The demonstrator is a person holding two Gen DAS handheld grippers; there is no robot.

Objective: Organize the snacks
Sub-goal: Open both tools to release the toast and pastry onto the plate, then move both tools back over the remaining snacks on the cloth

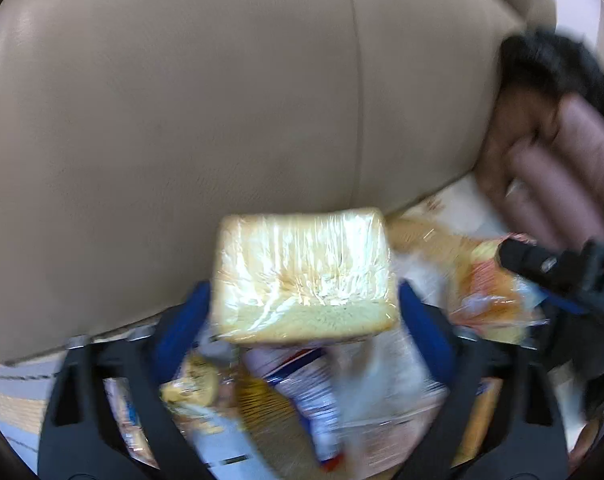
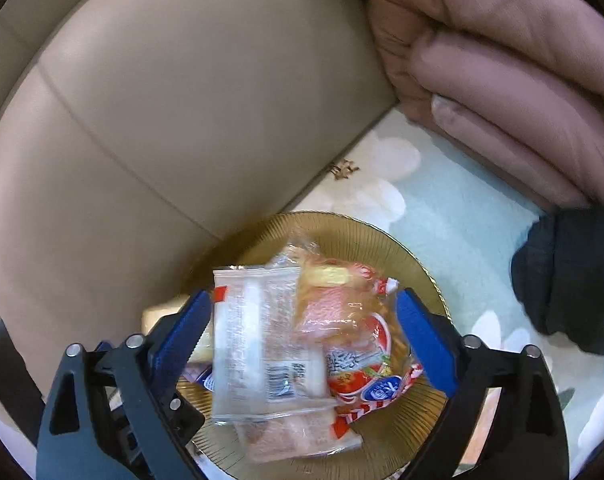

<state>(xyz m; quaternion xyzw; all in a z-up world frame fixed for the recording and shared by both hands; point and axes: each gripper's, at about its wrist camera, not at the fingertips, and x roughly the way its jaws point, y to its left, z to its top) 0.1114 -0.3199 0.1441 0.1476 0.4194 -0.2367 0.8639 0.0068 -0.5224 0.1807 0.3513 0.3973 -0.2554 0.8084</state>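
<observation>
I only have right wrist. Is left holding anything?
Observer: Yes, the left gripper holds a plastic-wrapped bread slice between its blue fingers.
Operator: Over the plate?
Observer: Above a blurred heap of snack packets; the plate itself is hard to make out there.
Operator: Does left see my gripper?
Observer: Yes, the right gripper enters from its right edge, over an orange packet.

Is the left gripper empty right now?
No, the left gripper is shut on a plastic-wrapped bread slice, held between its blue fingers above the pile of snacks.
</observation>
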